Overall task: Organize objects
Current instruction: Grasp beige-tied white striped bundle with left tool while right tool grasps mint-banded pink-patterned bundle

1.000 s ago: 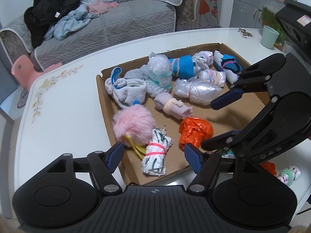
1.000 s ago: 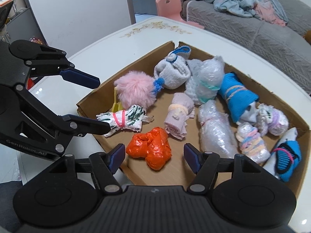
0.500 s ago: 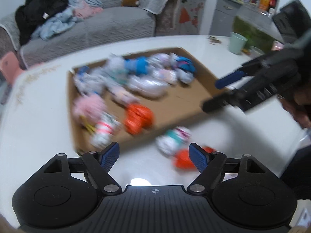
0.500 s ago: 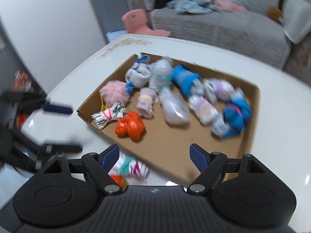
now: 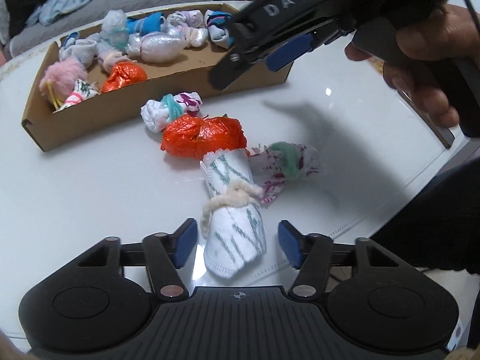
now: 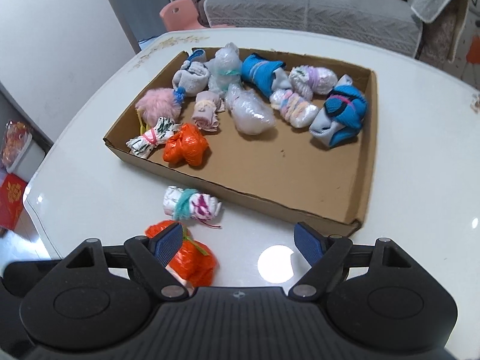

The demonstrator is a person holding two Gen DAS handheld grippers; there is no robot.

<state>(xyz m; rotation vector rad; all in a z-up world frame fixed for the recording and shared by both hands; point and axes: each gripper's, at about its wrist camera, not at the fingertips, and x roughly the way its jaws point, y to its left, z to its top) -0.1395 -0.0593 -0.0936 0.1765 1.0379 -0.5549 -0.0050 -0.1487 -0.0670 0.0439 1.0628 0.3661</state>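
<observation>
A shallow cardboard tray (image 6: 364, 180) on the white table holds several rolled sock and plastic bundles. Outside it lie an orange plastic bundle (image 5: 204, 135), a white roll with a teal tie (image 5: 171, 109), a white-and-pink roll with a green tie (image 5: 285, 162) and a white green-striped roll with a cream tie (image 5: 234, 210). My left gripper (image 5: 238, 247) is open, its fingers either side of the striped roll's near end, not touching. My right gripper (image 6: 240, 243) is open and empty above the table, in front of the tray; it also shows in the left wrist view (image 5: 261, 60).
The white table (image 6: 420, 150) has a rounded edge close on the left. A grey sofa (image 6: 330, 3) with heaped clothes stands beyond it, with a pink chair (image 6: 180, 15). A red box (image 6: 10, 201) sits on the floor to the left.
Both grippers pulled back from over the tray to the near table. My left gripper dropped low, and the striped roll now lies between its fingers. Both stayed open.
</observation>
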